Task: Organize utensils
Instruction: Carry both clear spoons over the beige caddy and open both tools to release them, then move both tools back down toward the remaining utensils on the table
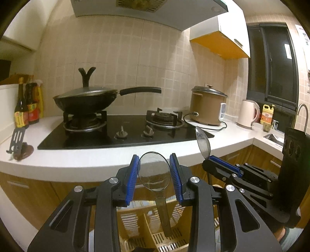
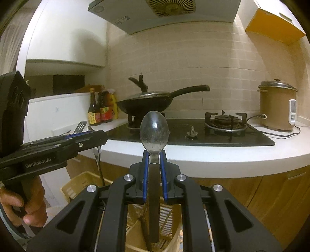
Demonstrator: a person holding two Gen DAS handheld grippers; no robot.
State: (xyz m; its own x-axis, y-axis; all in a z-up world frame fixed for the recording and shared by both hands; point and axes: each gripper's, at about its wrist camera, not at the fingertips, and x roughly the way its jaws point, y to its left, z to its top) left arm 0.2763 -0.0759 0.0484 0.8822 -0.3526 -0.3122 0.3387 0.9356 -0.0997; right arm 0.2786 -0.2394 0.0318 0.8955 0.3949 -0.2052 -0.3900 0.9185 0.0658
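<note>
a white tabletop [image 1: 96, 162] curves along a tiled kitchen wall, with wooden cabinet fronts below it and a range hood [image 2: 164, 17] above; a black glass hob [image 1: 124, 133] is set into it, and a lidded black wok [image 1: 87, 98] stands on the burner nearer the sauce bottles [image 1: 27, 108]; the other burner is bare; a brown rice cooker [image 1: 208, 105] stands past the hob with its cord trailing on the tabletop, then a pale kettle [image 1: 249, 114], a yellow bottle [image 1: 266, 114] and a sink with a tap at the far end; a dark slotted spatula [image 1: 17, 139] leans near the tabletop's edge by the bottles.

the left gripper [image 1: 155, 170] is part open, its blue pads pressed on either side of the bowl of a large spoon [image 1: 154, 170], whose handle hangs down towards a slatted beige utensil holder [image 1: 135, 223] below, in front of the cabinets; whether the handle's tip touches the holder i cannot tell.

the right gripper [image 2: 154, 160] is nearly closed, clamped on the neck of a metal spoon [image 2: 154, 131]; the bowl stands upright above the pads and the handle runs down between the fingers, its end over the same holder [image 2: 77, 186]; a hand [image 2: 21, 201] grips the left gripper's handle in the right wrist view.
</note>
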